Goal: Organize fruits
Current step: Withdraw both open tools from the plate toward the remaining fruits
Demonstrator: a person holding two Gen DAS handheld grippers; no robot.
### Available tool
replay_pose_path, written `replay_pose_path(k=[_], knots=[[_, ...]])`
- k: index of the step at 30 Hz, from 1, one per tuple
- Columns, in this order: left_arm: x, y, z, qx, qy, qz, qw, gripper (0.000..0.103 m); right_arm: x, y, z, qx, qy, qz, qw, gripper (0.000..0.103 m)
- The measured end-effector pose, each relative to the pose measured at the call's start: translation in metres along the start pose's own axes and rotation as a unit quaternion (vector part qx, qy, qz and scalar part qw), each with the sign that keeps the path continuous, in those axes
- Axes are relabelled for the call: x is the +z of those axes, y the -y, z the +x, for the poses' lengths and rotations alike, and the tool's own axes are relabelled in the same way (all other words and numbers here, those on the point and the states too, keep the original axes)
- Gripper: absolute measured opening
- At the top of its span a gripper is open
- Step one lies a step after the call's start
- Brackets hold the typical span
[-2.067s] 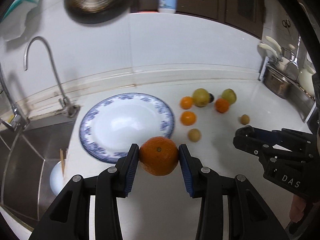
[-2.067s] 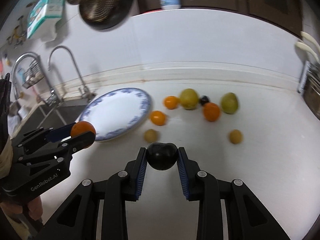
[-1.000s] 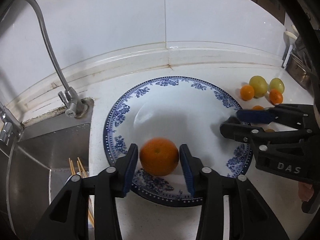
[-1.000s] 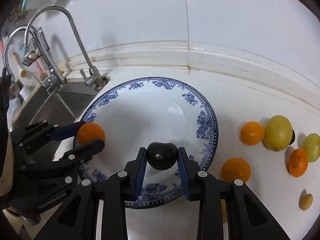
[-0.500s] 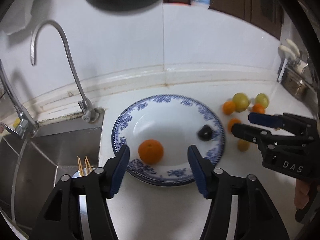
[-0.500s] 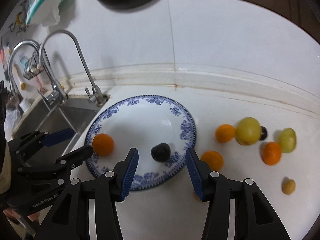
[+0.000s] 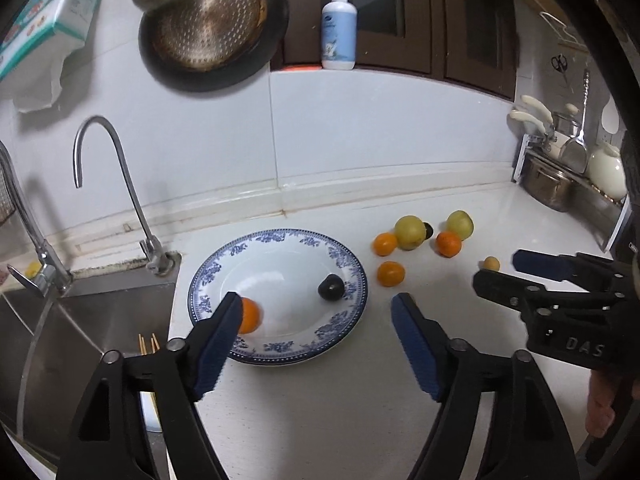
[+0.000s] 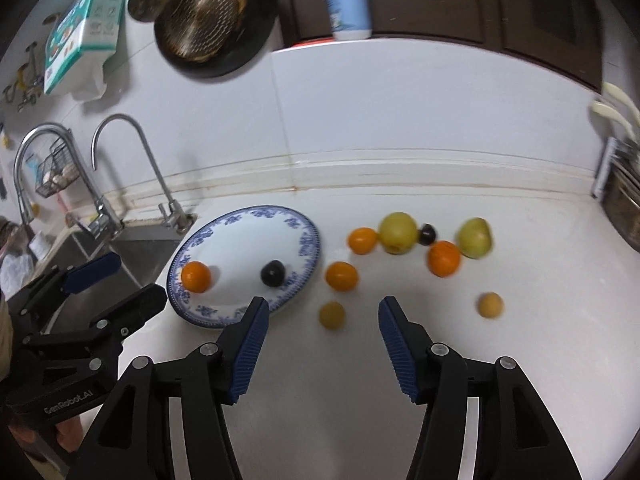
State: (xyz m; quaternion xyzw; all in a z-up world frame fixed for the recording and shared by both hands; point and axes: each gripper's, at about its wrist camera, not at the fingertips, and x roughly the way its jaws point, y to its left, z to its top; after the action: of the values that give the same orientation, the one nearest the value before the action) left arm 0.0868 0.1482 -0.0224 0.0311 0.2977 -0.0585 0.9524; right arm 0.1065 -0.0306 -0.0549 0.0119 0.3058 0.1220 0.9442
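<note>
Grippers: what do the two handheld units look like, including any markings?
Both are black, angular frames with silver screws and ribbed blue pads on the fingers. The left gripper reads "GenRobot.AI" on its body; the right gripper reads "DAS". No cables visible.

Home kitchen. Evidence: steel sink [image 7: 80,320] with gooseneck faucet [image 7: 116,184] at left of frame, strainer pan [image 7: 212,28] hung upper left, soap dispenser [image 7: 339,28] top centre, utensil rack [image 7: 560,160] at right edge.

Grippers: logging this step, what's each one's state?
Left gripper: open, holding nothing.
Right gripper: open, holding nothing.
</note>
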Motion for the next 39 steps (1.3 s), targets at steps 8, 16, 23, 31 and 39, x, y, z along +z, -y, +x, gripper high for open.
replay_pose_path(k=[8,16,23,31,39], knots=[[-0.004,0.014,-0.009,-0.012,0.007,0.004,0.9999,0.087,-0.017,0.018,-0.027,-0.039,0.011,0.02,0.999,0.063],[-0.004,0.036,-0.009,-0.01,0.005,-0.002,0.9999,0.089,-0.021,0.038,-0.036,-0.057,0.017,0.025,0.998,0.063],[-0.003,0.057,-0.001,0.008,0.001,-0.017,0.9998,0.089,-0.019,0.062,-0.029,-0.049,0.006,0.012,0.999,0.063],[-0.002,0.08,0.021,0.015,-0.011,-0.026,0.9995,0.089,-0.014,0.093,-0.021,-0.052,0.003,0.002,0.999,0.063],[-0.002,0.095,0.049,0.03,-0.024,-0.009,0.9992,0.089,-0.011,0.12,0.003,-0.054,-0.019,-0.002,0.998,0.063]])
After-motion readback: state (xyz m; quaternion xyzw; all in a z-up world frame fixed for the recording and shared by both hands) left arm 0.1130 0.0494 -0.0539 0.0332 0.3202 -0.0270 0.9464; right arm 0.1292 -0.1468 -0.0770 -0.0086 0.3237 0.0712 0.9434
